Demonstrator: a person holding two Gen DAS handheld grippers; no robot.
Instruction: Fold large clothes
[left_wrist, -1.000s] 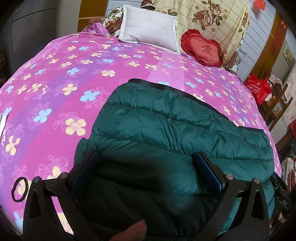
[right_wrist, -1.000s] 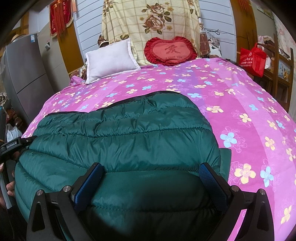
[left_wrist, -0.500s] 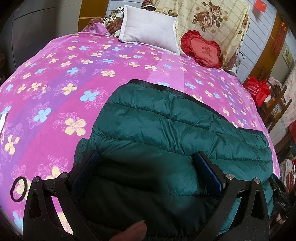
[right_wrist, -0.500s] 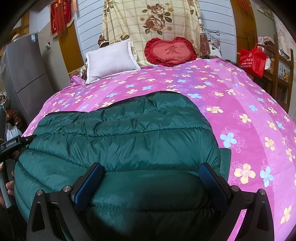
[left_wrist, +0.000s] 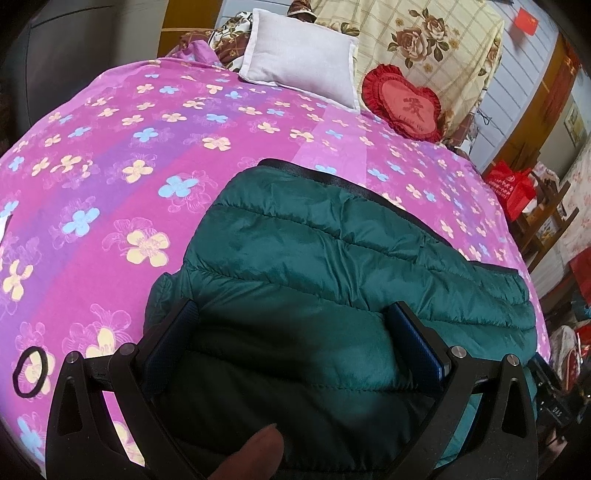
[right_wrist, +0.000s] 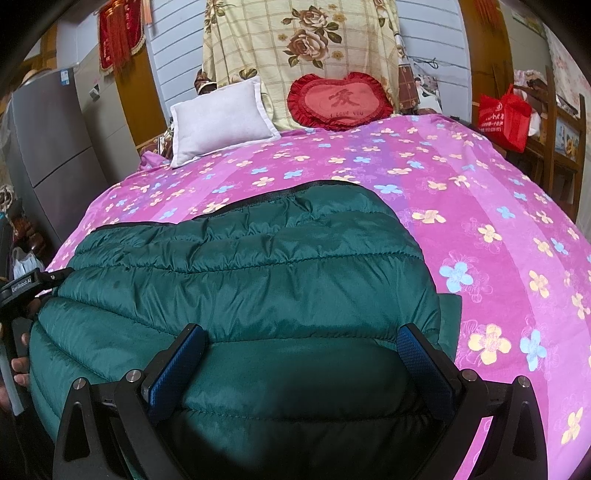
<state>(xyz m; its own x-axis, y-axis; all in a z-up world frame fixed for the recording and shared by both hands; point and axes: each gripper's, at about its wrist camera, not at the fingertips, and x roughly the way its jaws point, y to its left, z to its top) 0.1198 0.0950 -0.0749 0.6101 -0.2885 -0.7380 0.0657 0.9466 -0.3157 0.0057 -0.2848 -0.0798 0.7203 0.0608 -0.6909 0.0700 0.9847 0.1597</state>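
Both tongs, left gripper and right gripper, gape wide over the green puffer jacket's near edge, gripping nothing; pinch matching corners, lift evenly.

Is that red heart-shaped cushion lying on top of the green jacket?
No, the heart cushion sits at the head of the bed beside the white pillow, well apart from the green jacket.

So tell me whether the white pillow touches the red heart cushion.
Apart. The right wrist view shows the white pillow and red heart cushion separated by floral fabric.
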